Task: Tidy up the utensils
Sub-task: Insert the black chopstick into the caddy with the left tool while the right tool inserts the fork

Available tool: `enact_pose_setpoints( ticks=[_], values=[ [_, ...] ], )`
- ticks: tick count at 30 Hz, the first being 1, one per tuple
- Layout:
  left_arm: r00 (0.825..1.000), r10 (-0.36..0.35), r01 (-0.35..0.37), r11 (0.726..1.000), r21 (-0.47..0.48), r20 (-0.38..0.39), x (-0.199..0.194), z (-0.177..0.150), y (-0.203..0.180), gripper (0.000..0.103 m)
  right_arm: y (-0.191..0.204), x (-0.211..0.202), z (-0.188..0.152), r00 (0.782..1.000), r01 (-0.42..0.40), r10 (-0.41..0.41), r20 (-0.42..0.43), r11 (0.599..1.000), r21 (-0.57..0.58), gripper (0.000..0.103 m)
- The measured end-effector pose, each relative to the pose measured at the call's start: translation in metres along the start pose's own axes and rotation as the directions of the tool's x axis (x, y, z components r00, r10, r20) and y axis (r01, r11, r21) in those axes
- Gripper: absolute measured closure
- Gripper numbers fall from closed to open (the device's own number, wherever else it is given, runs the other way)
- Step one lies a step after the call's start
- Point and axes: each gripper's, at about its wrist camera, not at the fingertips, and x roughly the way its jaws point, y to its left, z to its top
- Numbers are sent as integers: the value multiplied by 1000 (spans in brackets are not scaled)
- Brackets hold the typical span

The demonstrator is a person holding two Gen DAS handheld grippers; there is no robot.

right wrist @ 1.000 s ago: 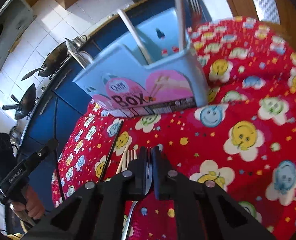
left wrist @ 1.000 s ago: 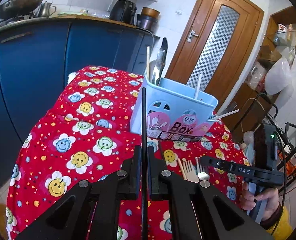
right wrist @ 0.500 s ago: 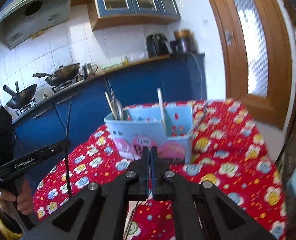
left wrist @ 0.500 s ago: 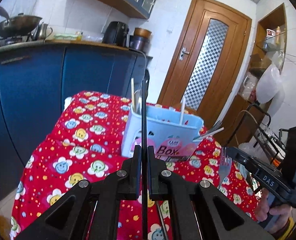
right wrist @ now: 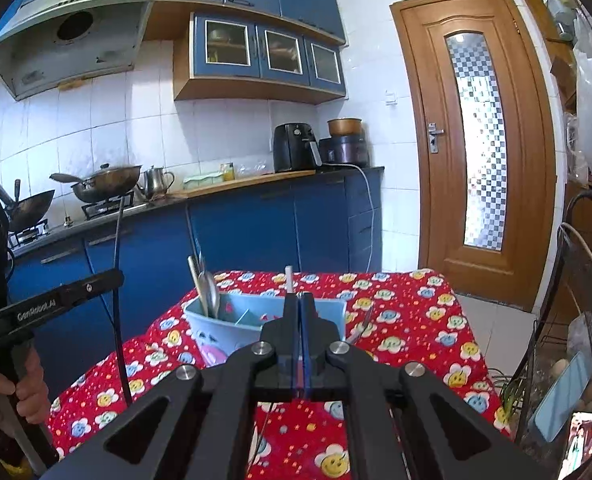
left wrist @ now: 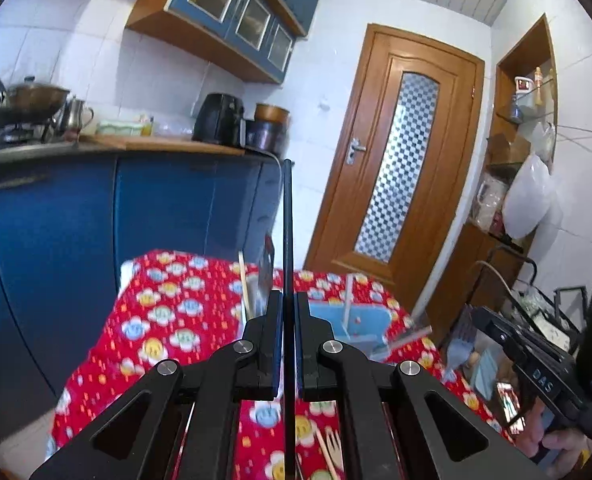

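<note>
My left gripper [left wrist: 288,300] is shut on a thin black chopstick [left wrist: 288,216] that stands upright, high above the table. My right gripper [right wrist: 299,300] is shut on a fork; only its thin edge [right wrist: 300,320] shows in the right wrist view, and its tines [left wrist: 464,330] show in the left wrist view. The light blue utensil box [right wrist: 232,328] sits on the red smiley tablecloth [right wrist: 415,320] ahead and below both grippers. It holds a spoon [right wrist: 208,292], a white stick [right wrist: 288,278] and other utensils. The left gripper with the chopstick [right wrist: 116,280] shows at the left of the right wrist view.
A wooden fork [left wrist: 335,446] and a wooden stick lie on the cloth under the left gripper. Blue kitchen cabinets [right wrist: 256,232] with woks, a kettle and an air fryer stand behind the table. A wooden door [right wrist: 475,140] is at the right. A wire rack [right wrist: 575,320] stands at the right edge.
Both grippers have risen from the table with their utensils and tilted up to level. The box now sits lower in both views.
</note>
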Motion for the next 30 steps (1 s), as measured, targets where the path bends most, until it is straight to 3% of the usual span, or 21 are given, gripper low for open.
enact_pose_setpoints(
  ticks=[8,19,24,30],
  values=[
    [994,42,-43,999,13,103,20,36,-6,98,-3,7,23,999,16,-15,34,1000,-19,101],
    [972,78,-75,997,-19,223,50,74,-6,98,-6,28,60,996,46,-41,78,997,-57,101],
    [957,107,-109,994,-7,269,63,76,-7,98,-10,41,70,992,80,-74,101,995,-62,101],
    [959,117,-120,993,-2,260,86,57,-1,98,-12,63,70,990,113,-105,93,991,-77,101]
  ],
)
